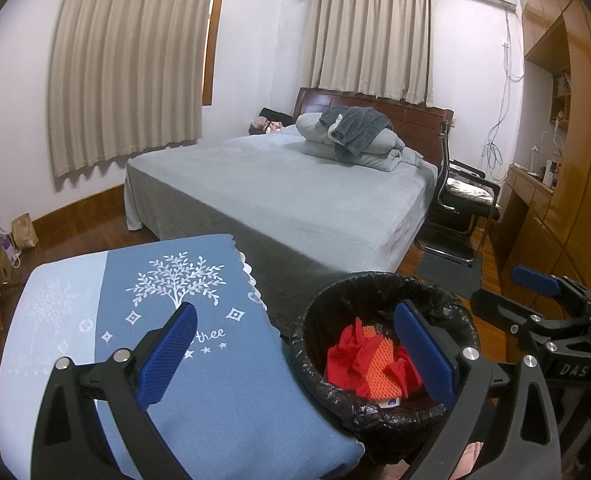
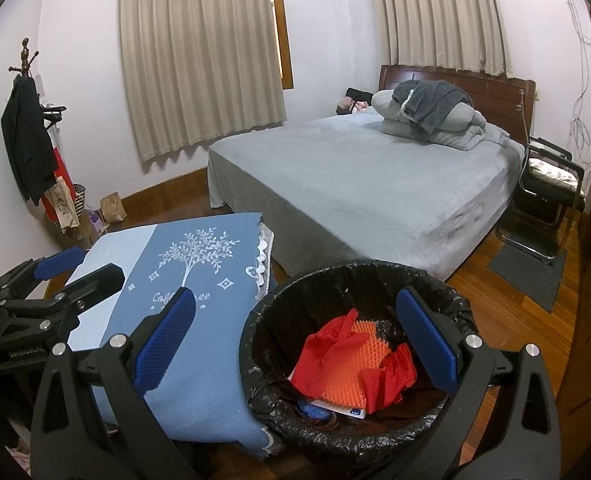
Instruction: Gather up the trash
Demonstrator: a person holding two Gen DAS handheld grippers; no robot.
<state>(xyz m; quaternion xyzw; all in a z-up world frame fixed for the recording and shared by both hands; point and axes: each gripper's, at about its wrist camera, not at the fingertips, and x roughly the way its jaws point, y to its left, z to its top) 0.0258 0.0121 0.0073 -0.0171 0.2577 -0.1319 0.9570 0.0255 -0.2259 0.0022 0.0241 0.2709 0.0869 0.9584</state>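
Between the jaws, the red cloth (image 2: 335,356) and orange spiky piece (image 2: 349,380) cover most of what lies lower in the trash bin (image 2: 279,304), leaving only a white card's corner (image 2: 347,410) and a blue scrap (image 2: 313,410) too hidden to identify, while the table (image 2: 199,392) is cut off below.

"Coffee tree" is printed in white on the blue tablecloth (image 2: 199,288), below its white tree motif, partly hidden by a gripper finger. "DAS" is read on the right gripper (image 1: 535,280) body.
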